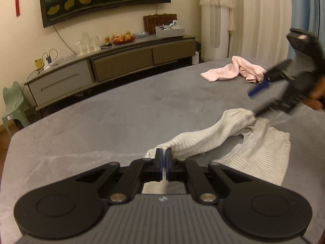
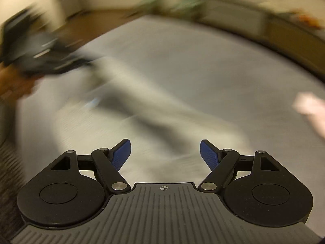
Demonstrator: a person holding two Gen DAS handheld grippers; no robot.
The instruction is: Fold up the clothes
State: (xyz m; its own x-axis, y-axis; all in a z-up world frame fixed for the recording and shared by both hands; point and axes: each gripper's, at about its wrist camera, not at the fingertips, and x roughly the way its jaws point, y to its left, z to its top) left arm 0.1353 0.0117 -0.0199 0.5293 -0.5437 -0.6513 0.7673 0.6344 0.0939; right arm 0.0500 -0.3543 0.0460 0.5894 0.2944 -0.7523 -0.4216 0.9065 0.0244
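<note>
Two hand-held grippers [image 1: 163, 154] [image 2: 164, 152], two garments [image 1: 203, 140] [image 1: 231, 72].

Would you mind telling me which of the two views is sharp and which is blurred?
Left wrist view: mostly sharp, warm light, the white garment crisp, only the right claw smeared. Right wrist view: heavy motion blur over the grey surface, with just its own claw in focus.

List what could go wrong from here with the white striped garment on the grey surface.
1. The left hand-held gripper pinches only a small tip of the white striped garment; a pull could slip it free.
2. The right hand-held gripper is open and holds nothing, so the garment's bunched far end may drag unevenly.
3. The pink garment lies close and could get snagged.
</note>
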